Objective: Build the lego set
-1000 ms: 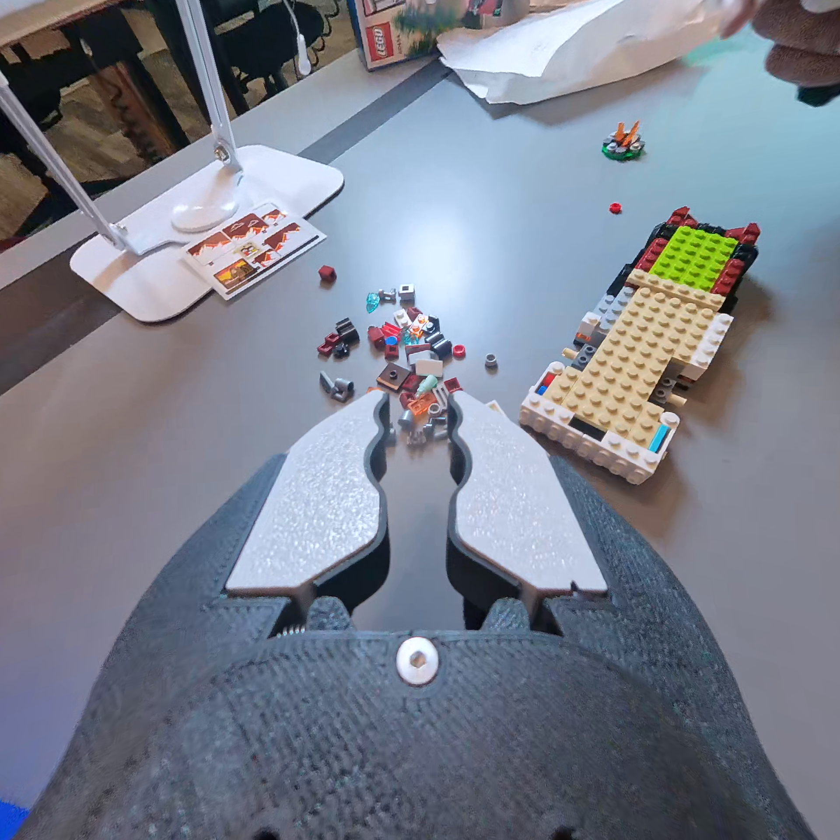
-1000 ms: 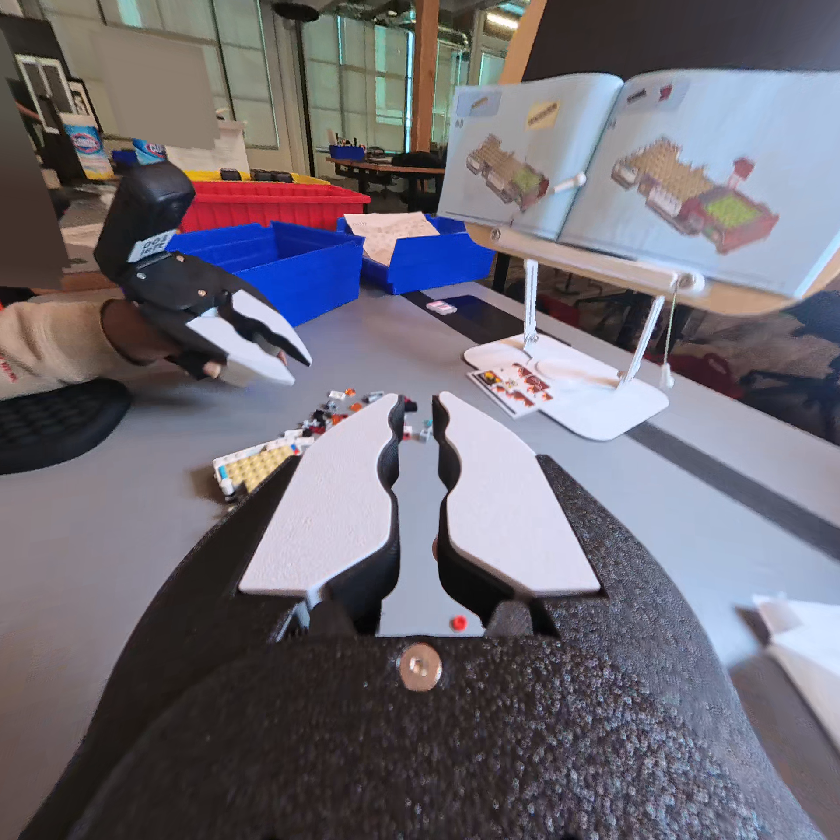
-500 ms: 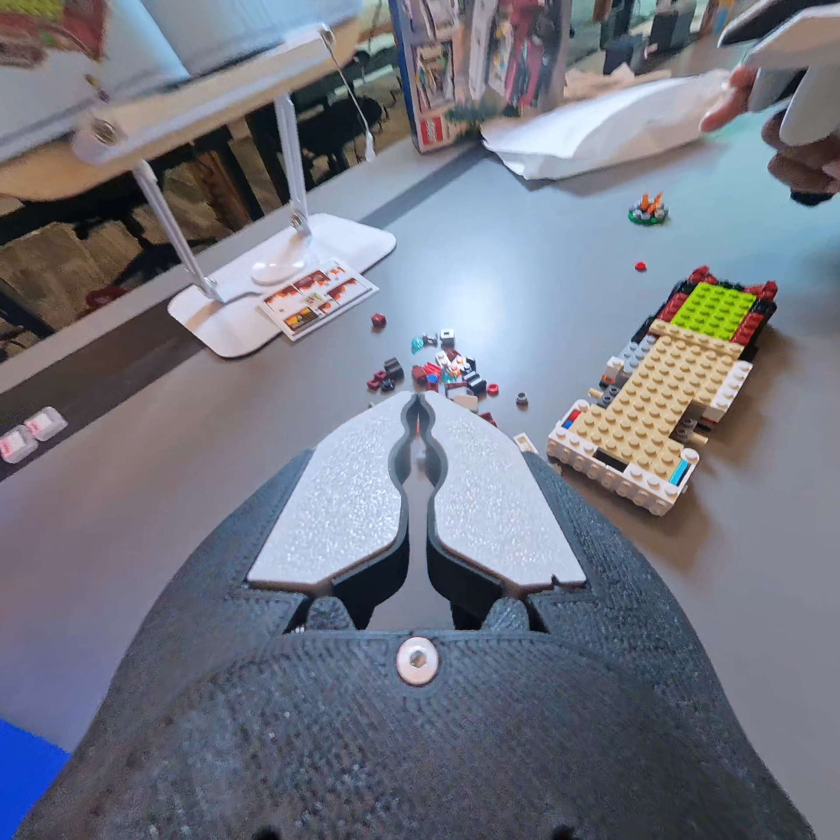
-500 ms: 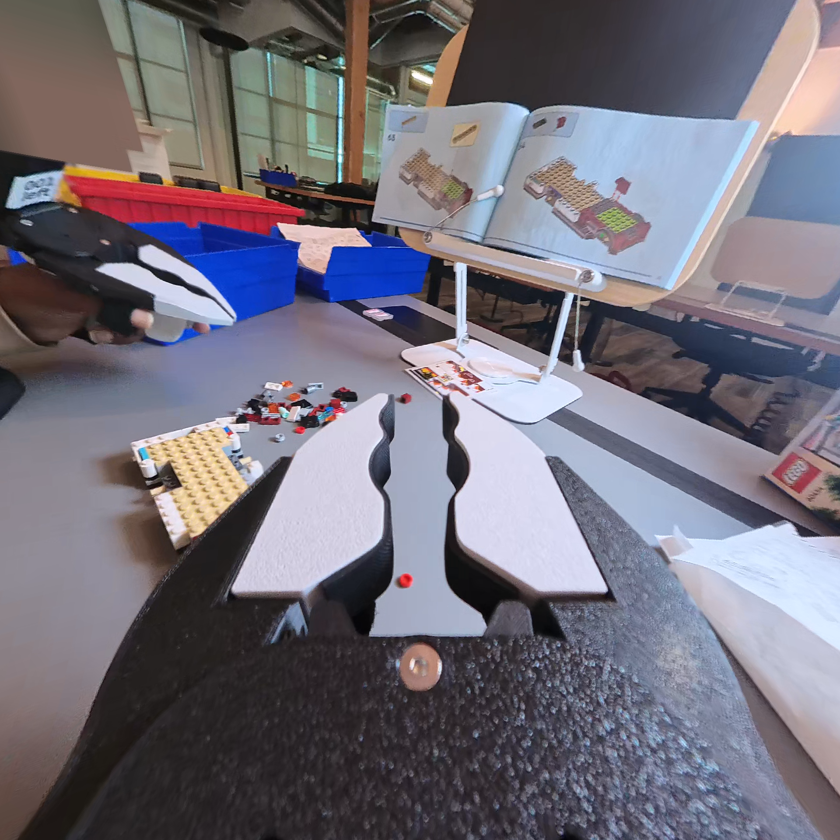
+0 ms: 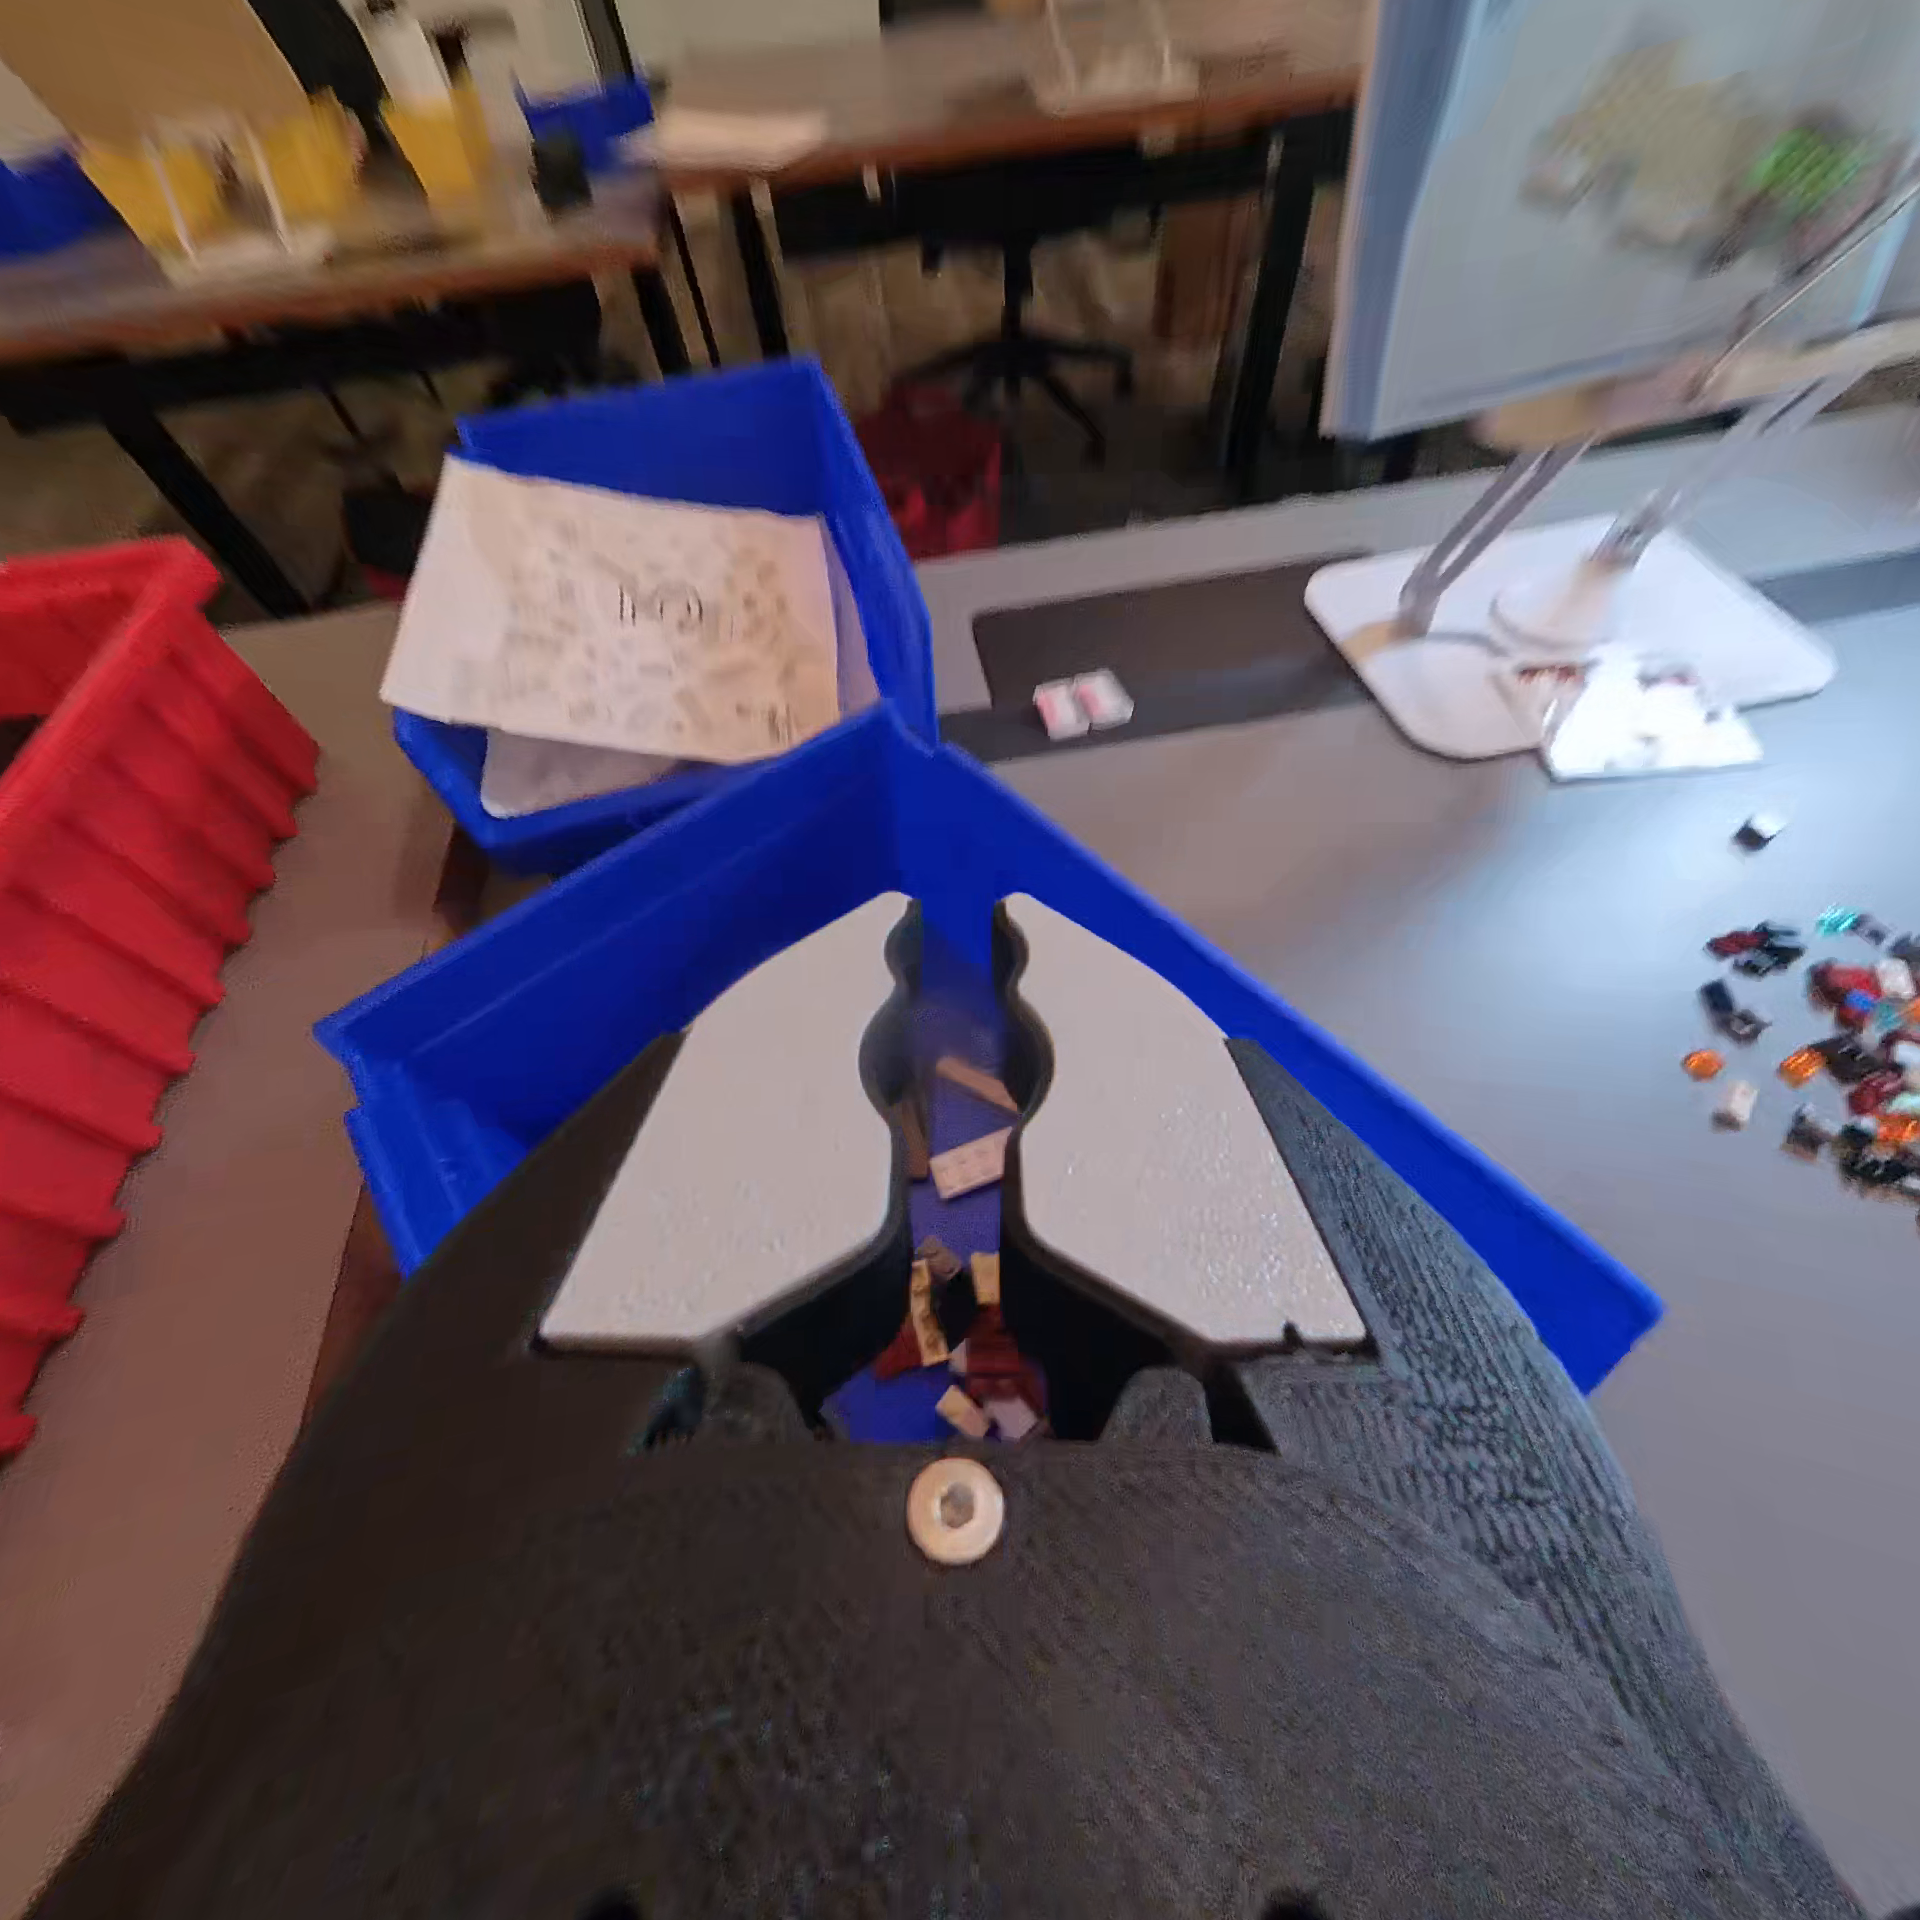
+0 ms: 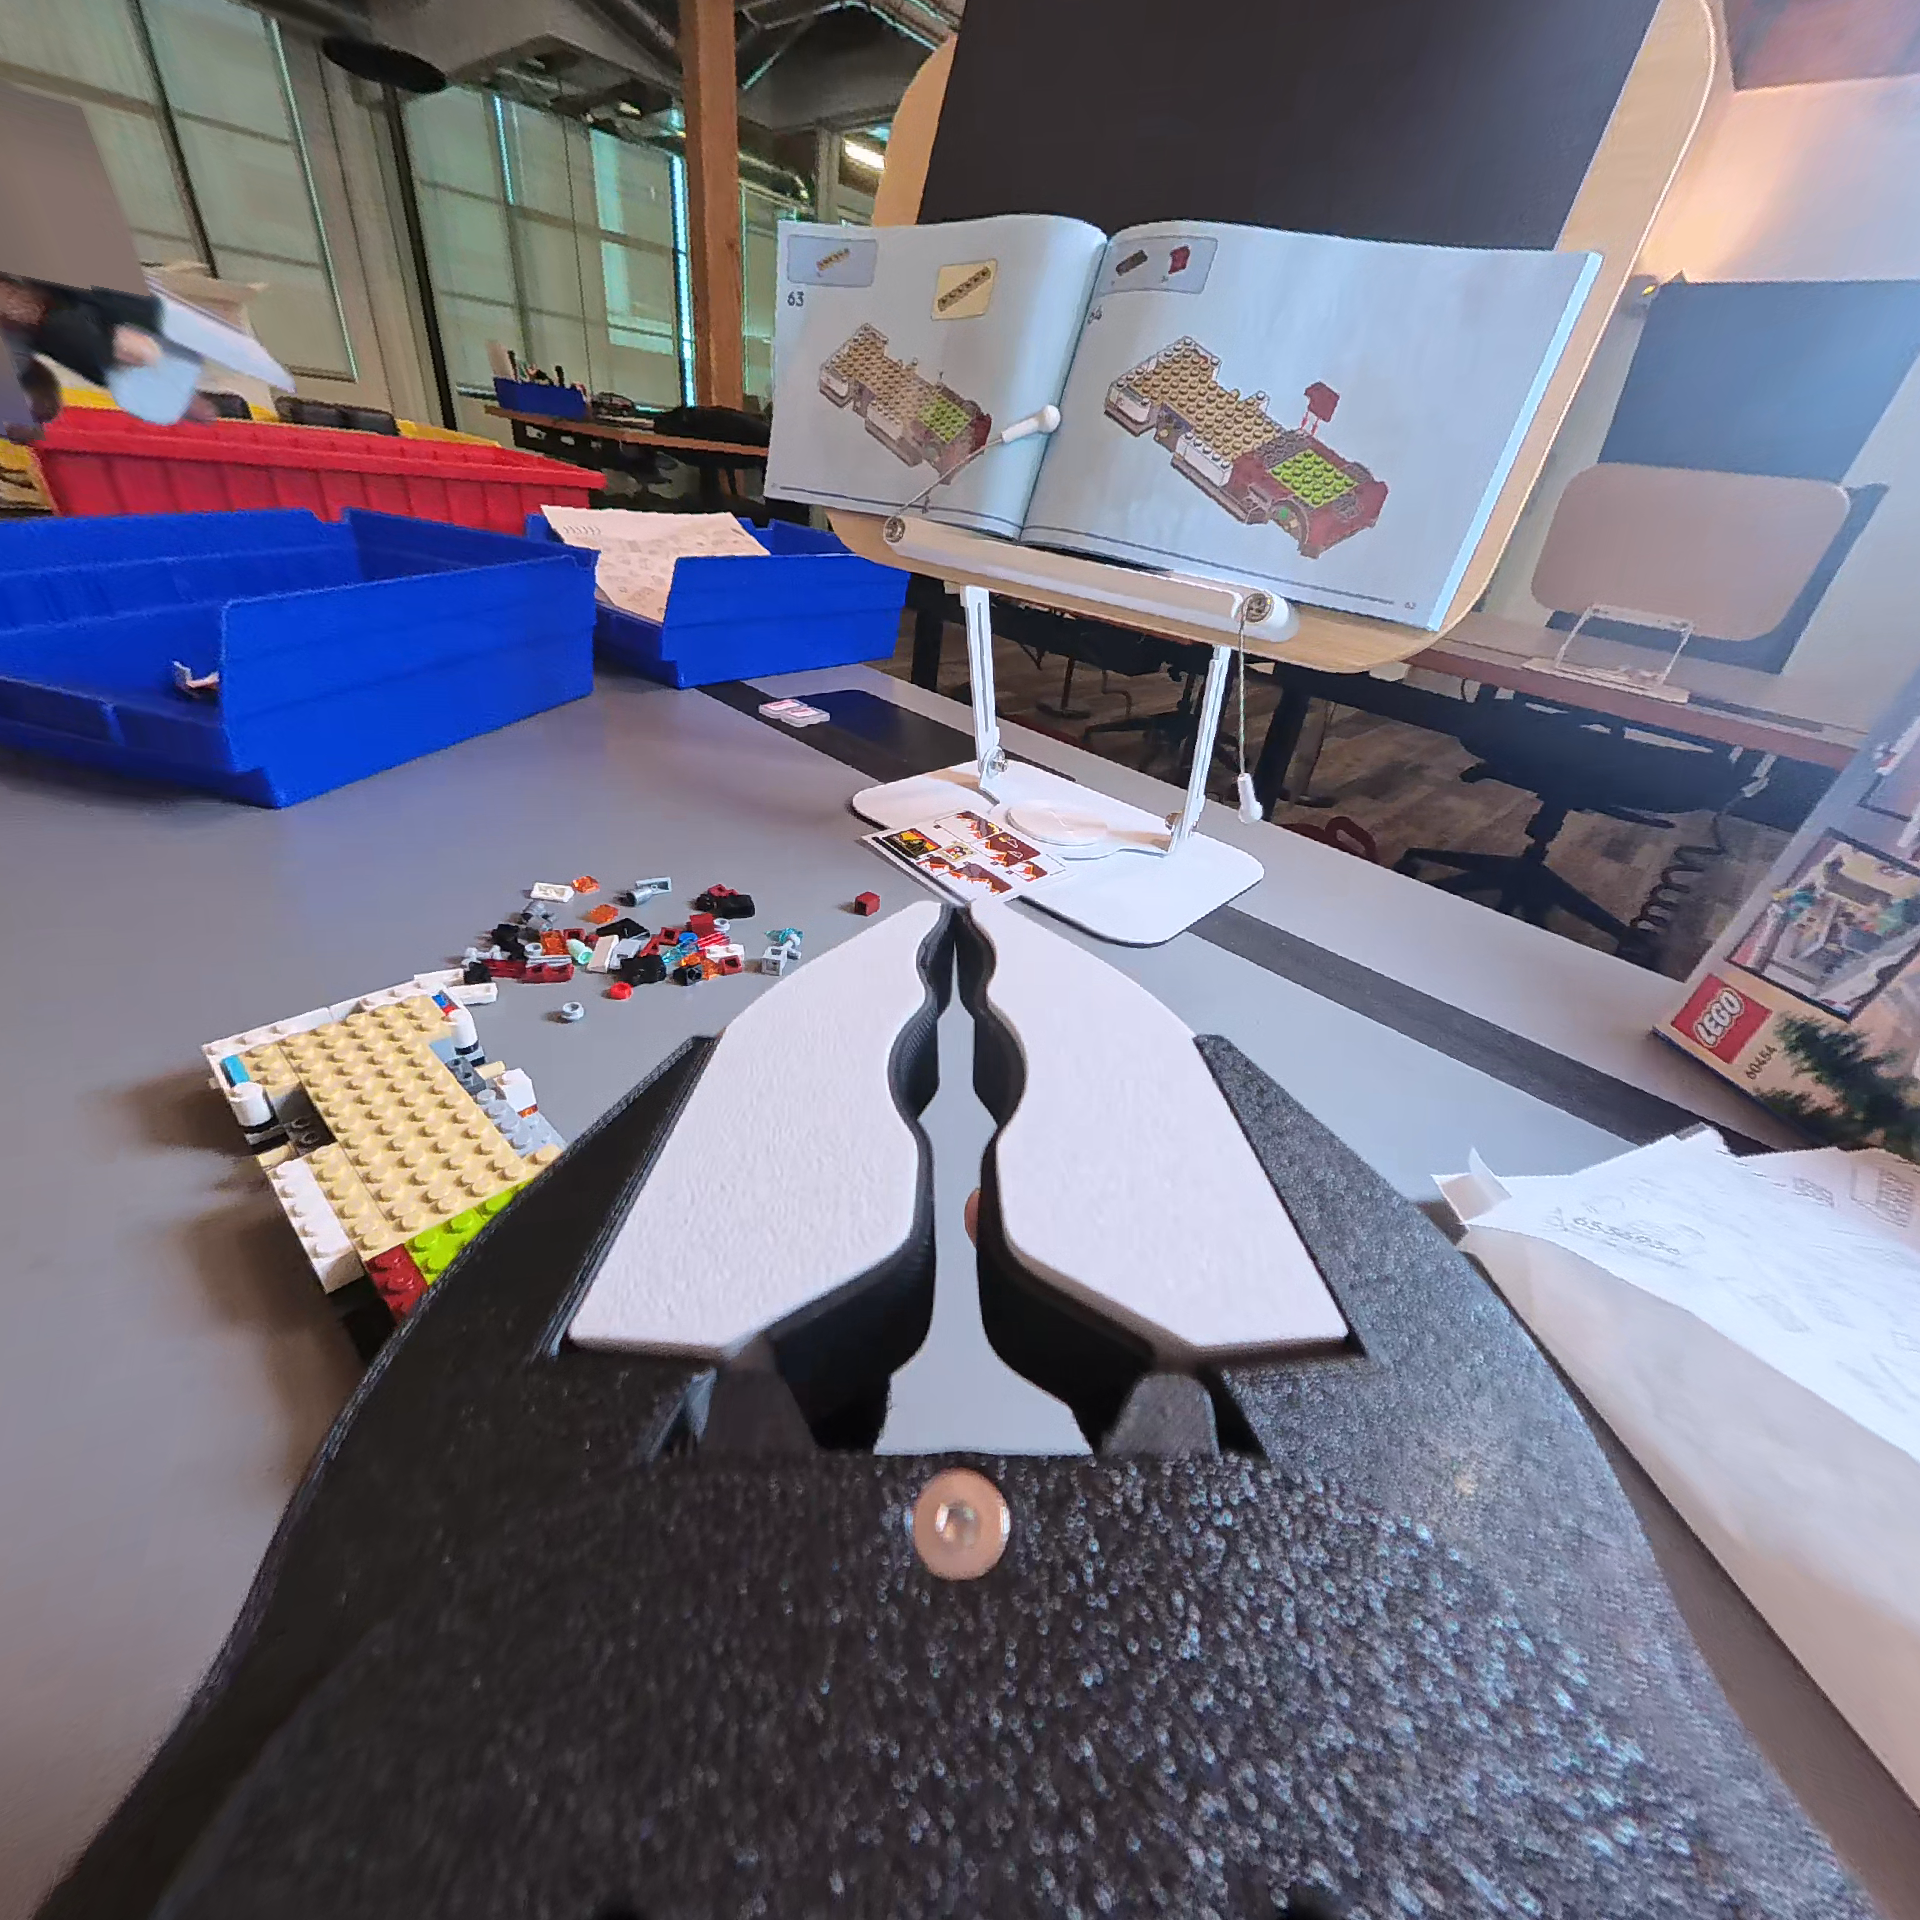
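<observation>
The left gripper [image 5: 956, 914] is held above a blue bin [image 5: 665, 997], its tips level with the bin's far corner. Its two fingers are spread a little, and nothing is gripped between them; only the blue of the bin wall and floor is seen through the gap. Small loose bricks [image 5: 961, 1340] in tan, dark red and white are seen lying on the bin floor below the fingers. A second blue bin [image 5: 727, 447] with a printed paper sheet [image 5: 623, 634] in it stands just behind the first, and a red bin [image 5: 104, 790] is seen at the left edge. This view is blurred.

The right gripper [image 6: 954, 916] is held low over a grey table [image 6: 312, 894], its fingers pressed together at the tips with nothing seen between them. A scatter of small bricks [image 6: 623, 940] lies on the table just left of the tips, apart from them. A part-built model [image 6: 395, 1132] of tan plates with a green patch lies nearer, left of the gripper body. A sticker sheet [image 6: 966, 857] lies just beyond the tips, overlapping the base of a white book stand [image 6: 1101, 852], on which an open instruction booklet [image 6: 1143, 405] is propped. A white paper bag [image 6: 1714, 1330] lies to the right, with a toy box [image 6: 1818, 987] behind it.
</observation>
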Available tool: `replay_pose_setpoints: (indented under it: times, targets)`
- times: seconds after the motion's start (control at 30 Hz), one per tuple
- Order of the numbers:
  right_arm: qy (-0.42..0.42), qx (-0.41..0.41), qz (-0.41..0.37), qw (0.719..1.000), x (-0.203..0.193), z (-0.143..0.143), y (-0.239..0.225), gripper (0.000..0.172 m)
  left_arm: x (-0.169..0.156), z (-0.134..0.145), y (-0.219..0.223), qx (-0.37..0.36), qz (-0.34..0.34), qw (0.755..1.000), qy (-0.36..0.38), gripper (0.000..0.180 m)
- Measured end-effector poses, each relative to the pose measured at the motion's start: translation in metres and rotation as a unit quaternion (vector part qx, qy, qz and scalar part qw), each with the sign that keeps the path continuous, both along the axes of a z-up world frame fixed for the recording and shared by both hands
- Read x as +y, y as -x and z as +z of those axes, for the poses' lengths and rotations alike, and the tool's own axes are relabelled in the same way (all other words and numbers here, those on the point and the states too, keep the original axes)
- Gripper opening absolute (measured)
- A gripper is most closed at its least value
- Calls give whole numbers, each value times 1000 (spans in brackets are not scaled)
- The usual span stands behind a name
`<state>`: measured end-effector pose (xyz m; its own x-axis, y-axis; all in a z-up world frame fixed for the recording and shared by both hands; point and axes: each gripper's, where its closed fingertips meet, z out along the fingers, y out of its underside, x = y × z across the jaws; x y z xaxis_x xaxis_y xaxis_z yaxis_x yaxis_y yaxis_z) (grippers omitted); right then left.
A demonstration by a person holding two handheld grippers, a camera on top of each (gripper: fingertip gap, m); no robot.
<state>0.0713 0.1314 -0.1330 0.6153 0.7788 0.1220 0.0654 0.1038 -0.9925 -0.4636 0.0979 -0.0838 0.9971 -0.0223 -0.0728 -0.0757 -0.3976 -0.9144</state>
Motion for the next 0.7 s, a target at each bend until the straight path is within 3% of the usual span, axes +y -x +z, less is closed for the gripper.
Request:
replay_pose_setpoints:
  times: [0.17,0.37,0.53,0.7]
  targets:
    - [3,-20,5,1000,-1,-8,5,0,36,-72,25,22,-34,979,199,18]
    - [8,-35,10,999,-2,-15,8,0,65,-152,41,-39,-9,939,342,34]
    - [12,-37,14,999,-2,-16,6,0,65,-171,41,-67,2,920,387,37]
    - [27,-29,19,999,0,-18,5,0,60,-179,45,-51,12,911,410,34]
